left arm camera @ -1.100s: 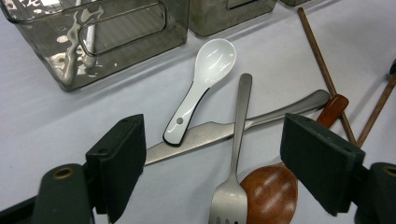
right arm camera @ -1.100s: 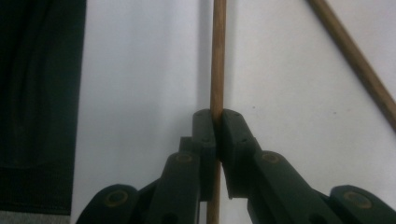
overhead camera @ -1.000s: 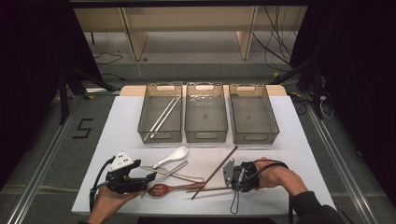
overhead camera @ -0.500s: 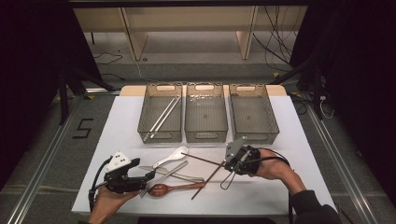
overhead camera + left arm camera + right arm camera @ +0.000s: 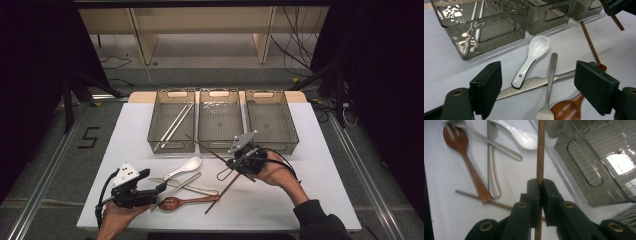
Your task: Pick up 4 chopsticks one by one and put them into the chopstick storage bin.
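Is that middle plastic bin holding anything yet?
Empty, as far as shows: the middle bin has a bare ribbed floor with glare, while the left bin holds two pale chopsticks.

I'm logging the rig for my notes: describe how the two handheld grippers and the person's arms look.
Both grippers have black bodies with two blocky black jaws and brass-coloured pivot pins. The left gripper carries a white three-cornered plate and trails a black cable; the right gripper has a grey plate and a black cable looped past the hand. The right arm wears a dark sleeve.
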### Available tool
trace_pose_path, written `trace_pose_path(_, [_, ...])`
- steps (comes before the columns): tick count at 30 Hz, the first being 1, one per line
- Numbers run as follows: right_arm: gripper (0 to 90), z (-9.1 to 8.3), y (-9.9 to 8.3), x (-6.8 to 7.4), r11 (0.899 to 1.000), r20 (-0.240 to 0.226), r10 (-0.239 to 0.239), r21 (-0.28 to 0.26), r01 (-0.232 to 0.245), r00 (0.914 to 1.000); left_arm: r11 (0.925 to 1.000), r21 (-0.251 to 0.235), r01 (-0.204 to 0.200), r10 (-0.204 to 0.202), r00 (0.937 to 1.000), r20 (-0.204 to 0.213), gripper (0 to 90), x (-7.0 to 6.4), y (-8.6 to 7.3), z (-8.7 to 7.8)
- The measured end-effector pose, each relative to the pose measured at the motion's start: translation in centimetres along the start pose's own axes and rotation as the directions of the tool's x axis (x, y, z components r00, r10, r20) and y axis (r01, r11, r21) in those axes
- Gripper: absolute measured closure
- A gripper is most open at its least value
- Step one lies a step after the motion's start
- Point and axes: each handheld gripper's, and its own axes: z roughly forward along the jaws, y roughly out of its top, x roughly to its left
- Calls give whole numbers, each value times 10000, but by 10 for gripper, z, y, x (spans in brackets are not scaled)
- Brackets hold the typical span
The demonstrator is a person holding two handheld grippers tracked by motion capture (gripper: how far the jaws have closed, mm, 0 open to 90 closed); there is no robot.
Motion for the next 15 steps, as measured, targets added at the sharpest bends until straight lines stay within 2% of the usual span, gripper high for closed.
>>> trace_pose_path(4, [852, 3, 6, -1, 9983, 50, 483, -324, -481, 9988, 9999, -113, 50, -51, 10000, -42, 219, 0, 0, -1])
trace_pose_path(9, [852, 6, 12, 2, 9943, 96, 869, -623, -861, 9962, 9999, -72, 102, -102, 9999, -7, 218, -1, 0, 0])
trace_pose_path(15, [852, 8, 17, 3, 9803, 34, 1674, -1065, -1661, 9859, 10000, -55, 73, -73, 10000, 52, 218, -4, 1, 1])
